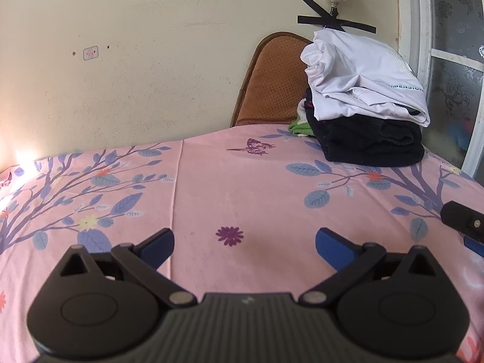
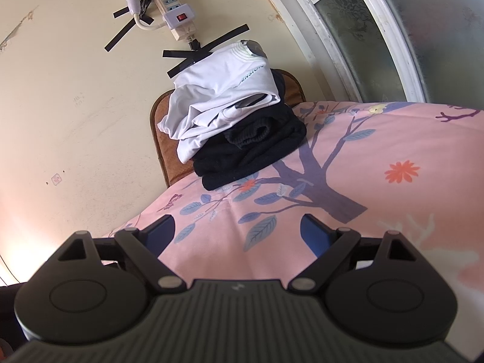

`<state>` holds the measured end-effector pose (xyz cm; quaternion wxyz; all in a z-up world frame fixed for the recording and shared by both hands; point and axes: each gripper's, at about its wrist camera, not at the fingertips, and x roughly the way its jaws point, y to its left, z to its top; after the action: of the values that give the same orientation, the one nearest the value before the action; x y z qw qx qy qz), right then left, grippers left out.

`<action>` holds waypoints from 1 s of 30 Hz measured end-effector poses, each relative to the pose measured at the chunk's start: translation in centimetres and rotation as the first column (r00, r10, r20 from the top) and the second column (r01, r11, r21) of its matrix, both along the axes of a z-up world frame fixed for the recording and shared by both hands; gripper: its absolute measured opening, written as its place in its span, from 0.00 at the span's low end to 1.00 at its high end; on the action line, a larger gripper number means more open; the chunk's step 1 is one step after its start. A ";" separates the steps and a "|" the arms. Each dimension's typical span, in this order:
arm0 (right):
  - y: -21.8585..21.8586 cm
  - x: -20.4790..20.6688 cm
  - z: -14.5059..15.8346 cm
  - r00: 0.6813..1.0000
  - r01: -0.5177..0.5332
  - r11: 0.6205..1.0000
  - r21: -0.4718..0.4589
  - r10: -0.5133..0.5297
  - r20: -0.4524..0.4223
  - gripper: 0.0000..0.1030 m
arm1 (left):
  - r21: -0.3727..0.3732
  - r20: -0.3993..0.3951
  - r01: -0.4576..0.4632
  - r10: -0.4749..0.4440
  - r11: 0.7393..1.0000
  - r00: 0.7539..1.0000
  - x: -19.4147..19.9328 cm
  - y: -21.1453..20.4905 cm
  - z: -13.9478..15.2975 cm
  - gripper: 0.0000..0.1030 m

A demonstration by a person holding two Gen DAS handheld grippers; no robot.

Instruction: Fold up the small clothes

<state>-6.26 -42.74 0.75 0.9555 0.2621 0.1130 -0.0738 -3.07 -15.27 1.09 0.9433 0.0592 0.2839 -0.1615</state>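
Observation:
A stack of folded clothes stands at the far right of the pink floral sheet (image 1: 211,187): a white shirt (image 1: 363,81) lies on top of black garments (image 1: 372,142), with a bit of green cloth (image 1: 299,128) behind. In the right wrist view the same white shirt (image 2: 217,96) tops the black garments (image 2: 254,151). My left gripper (image 1: 244,242) is open just above bare sheet, holding nothing. My right gripper (image 2: 237,231) is open over the pink floral sheet (image 2: 393,199), short of the stack; part of it shows at the right edge (image 1: 462,220) of the left wrist view.
A brown cushioned board (image 1: 272,90) leans against the cream wall behind the stack. A power strip (image 2: 175,15) is taped to the wall above. A white window frame (image 2: 378,30) with frosted glass runs along the right. The sheet's far edge meets the wall.

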 end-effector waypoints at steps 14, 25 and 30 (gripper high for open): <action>-0.1 0.1 -0.1 1.000 0.003 1.000 0.001 -0.003 -0.005 0.90 | 0.020 -0.022 -0.007 0.007 1.000 1.000 0.0 0.0 0.0 1.00; -0.1 0.2 -0.1 1.000 0.004 1.000 0.001 -0.004 -0.006 0.90 | 0.047 -0.033 -0.024 0.026 0.999 0.999 0.3 -0.2 -0.3 1.00; 0.0 0.1 0.0 1.000 0.007 1.000 0.003 -0.007 -0.003 0.90 | 0.049 -0.037 -0.023 0.025 0.999 0.999 0.4 -0.2 -0.3 1.00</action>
<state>-6.14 -42.75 0.71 0.9548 0.2638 0.1134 -0.0772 -2.72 -15.44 0.75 0.9379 0.0758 0.3062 -0.1441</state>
